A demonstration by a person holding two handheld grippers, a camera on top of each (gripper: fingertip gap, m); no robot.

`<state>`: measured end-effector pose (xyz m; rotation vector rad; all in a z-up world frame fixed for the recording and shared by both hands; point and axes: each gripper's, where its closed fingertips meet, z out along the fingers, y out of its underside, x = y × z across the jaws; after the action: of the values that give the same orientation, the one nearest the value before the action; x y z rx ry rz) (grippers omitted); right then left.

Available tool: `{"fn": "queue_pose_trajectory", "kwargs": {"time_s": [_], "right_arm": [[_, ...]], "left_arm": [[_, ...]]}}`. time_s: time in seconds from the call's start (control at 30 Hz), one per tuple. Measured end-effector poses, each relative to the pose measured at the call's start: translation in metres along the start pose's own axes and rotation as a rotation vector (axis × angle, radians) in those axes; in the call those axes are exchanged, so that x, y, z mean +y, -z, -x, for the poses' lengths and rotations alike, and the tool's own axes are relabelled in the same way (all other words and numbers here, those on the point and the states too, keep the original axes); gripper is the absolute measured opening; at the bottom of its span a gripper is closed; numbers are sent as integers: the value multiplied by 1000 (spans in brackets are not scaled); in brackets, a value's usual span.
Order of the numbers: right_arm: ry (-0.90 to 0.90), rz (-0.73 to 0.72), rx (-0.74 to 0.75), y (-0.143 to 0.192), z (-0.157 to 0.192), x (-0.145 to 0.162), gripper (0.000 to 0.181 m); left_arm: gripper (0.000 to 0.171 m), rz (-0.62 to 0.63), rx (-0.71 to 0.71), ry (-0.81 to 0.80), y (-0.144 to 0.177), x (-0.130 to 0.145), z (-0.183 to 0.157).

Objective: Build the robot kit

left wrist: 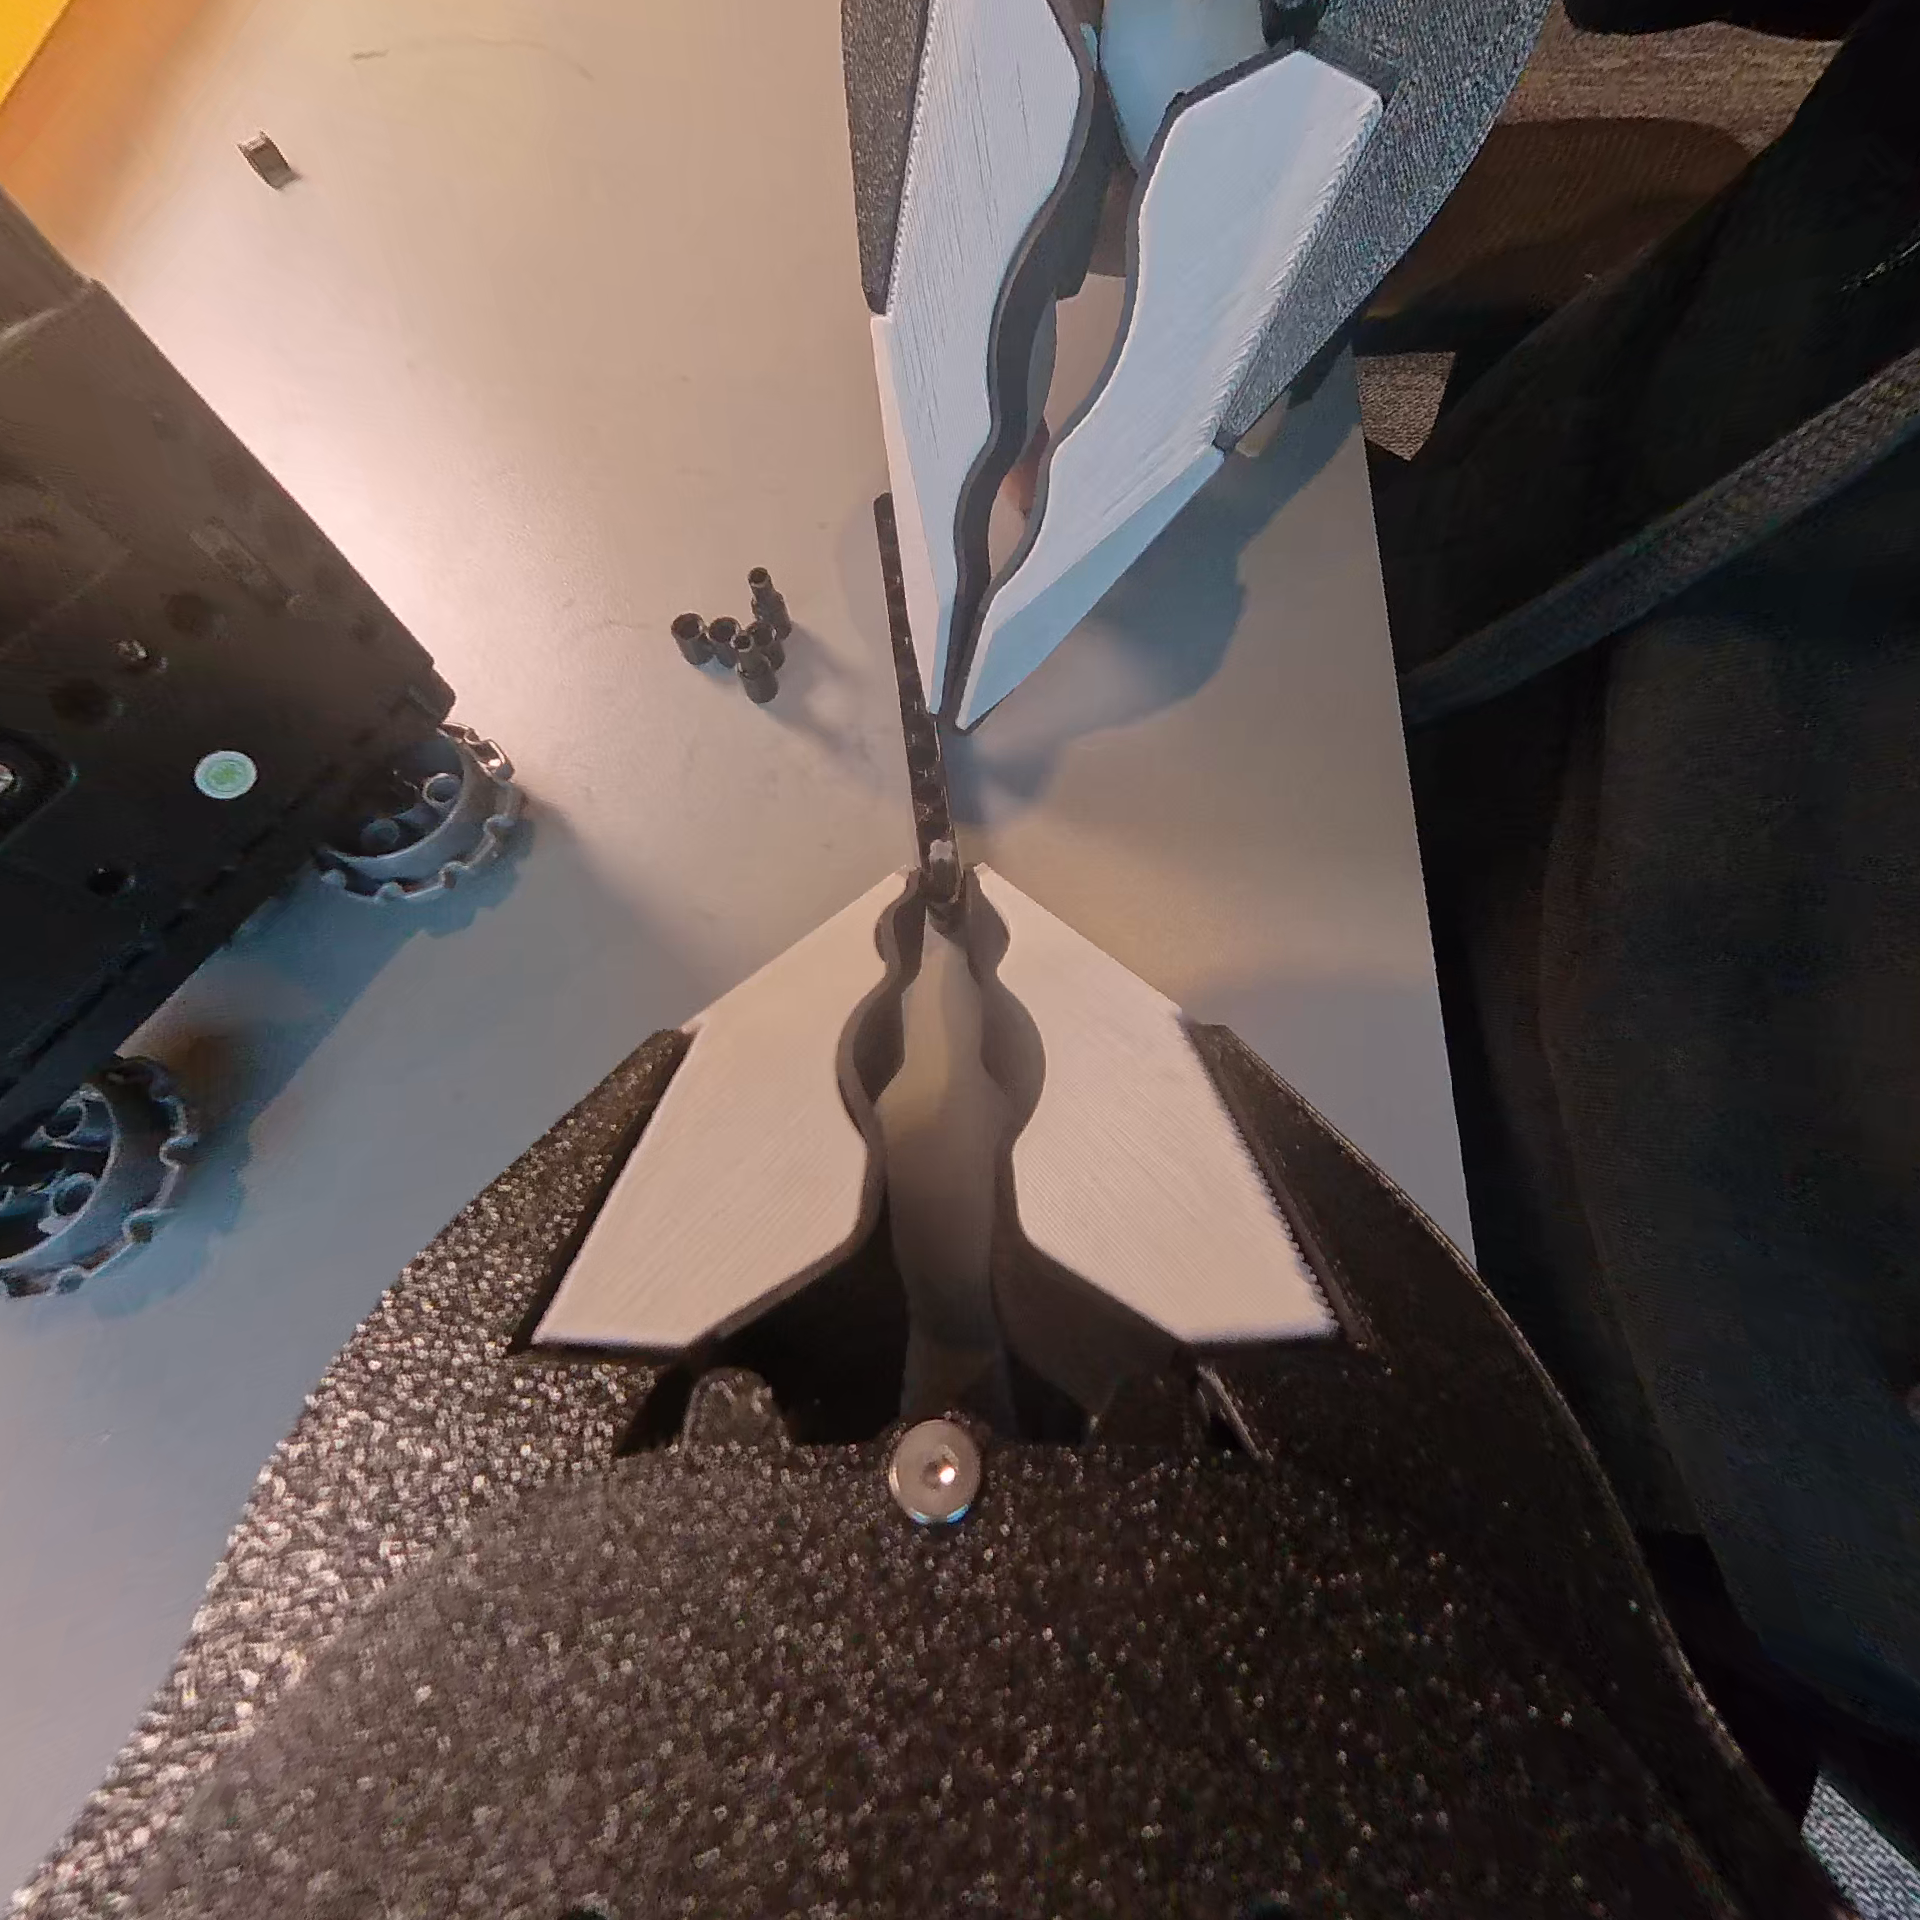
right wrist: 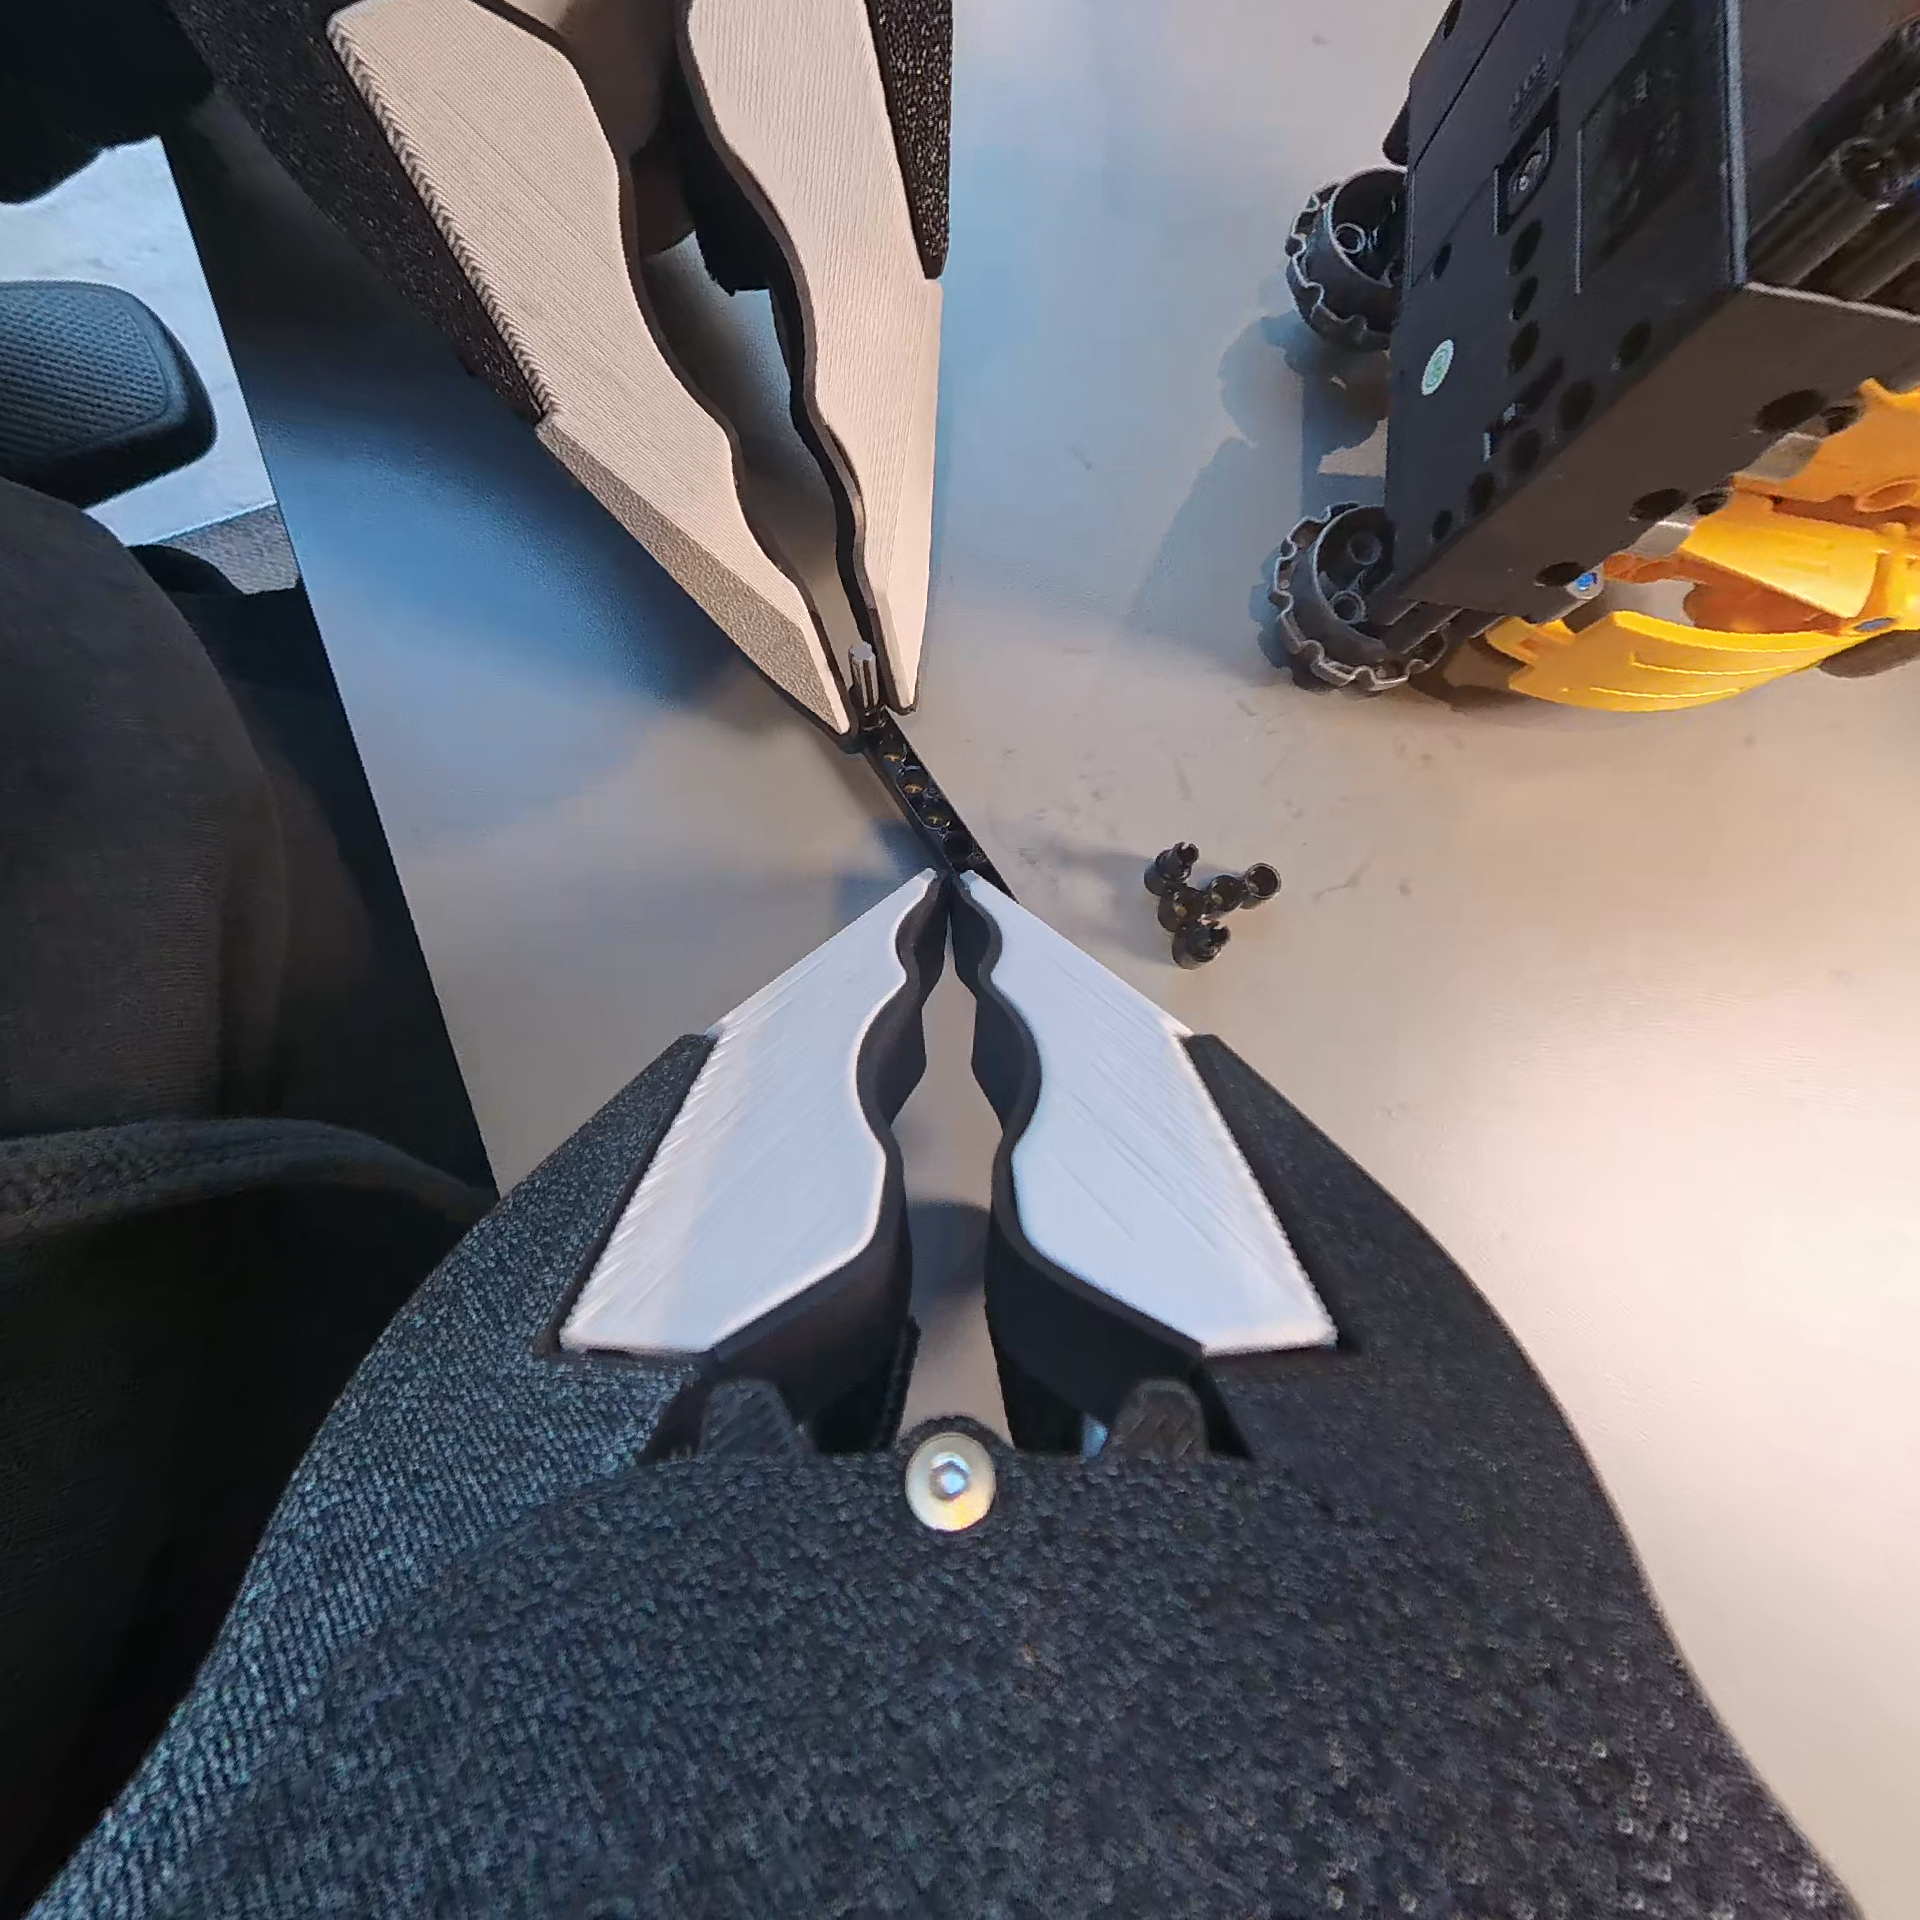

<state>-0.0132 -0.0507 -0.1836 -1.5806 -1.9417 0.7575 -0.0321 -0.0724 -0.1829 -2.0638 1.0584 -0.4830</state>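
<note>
The left gripper (left wrist: pixel 940 883) is clamped on the near end of a thin black strip with a row of holes (left wrist: pixel 916 665), where a small grey pin (right wrist: pixel 861 665) stands through the strip between its fingertips. The right gripper (right wrist: pixel 951 881) has its fingers pressed together on the other end of the same strip (right wrist: pixel 925 800), so the strip spans the short gap between the two grippers, above the pale table (left wrist: pixel 582 416).

In the left wrist view the table edge (left wrist: pixel 1403 831) runs close along the right of both grippers, with dark cloth (left wrist: pixel 1683 935) beyond it; in the right wrist view the same edge lies to the left. There is little room on that side.

Away from the edge, a small cluster of black pegs (left wrist: pixel 743 639) lies on the table just beside the strip, apart from it. Farther out stands a black block with holes (right wrist: pixel 1579 312) on grey wheels (right wrist: pixel 1340 603), with yellow parts (right wrist: pixel 1714 613) against it. Bare table lies between the pegs and the wheels. A small dark piece (left wrist: pixel 268 158) lies alone far across the table.
</note>
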Motion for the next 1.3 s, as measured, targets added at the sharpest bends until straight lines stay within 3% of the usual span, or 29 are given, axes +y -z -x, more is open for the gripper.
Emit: {"fn": "queue_pose_trajectory", "kwargs": {"time_s": [0.33, 0.5, 0.73, 0.87, 1.3], "right_arm": [[-36, -29, 39, 27, -49, 2, 10], [27, -10, -109, 28, -34, 10, 18], [152, 91, -162, 24, -29, 32, 19], [159, 88, -172, 21, -29, 33, 16], [151, 14, -150, 35, -43, 22, 8]], "left_arm": [[15, -28, -3, 30, 10, -5, 4], [21, 39, -1, 32, 1, 4, 0], [14, 69, -32, 28, -6, 6, 5], [5, 76, -32, 17, -7, 6, 5], [6, 2, -76, 6, 0, -16, 30]]}}
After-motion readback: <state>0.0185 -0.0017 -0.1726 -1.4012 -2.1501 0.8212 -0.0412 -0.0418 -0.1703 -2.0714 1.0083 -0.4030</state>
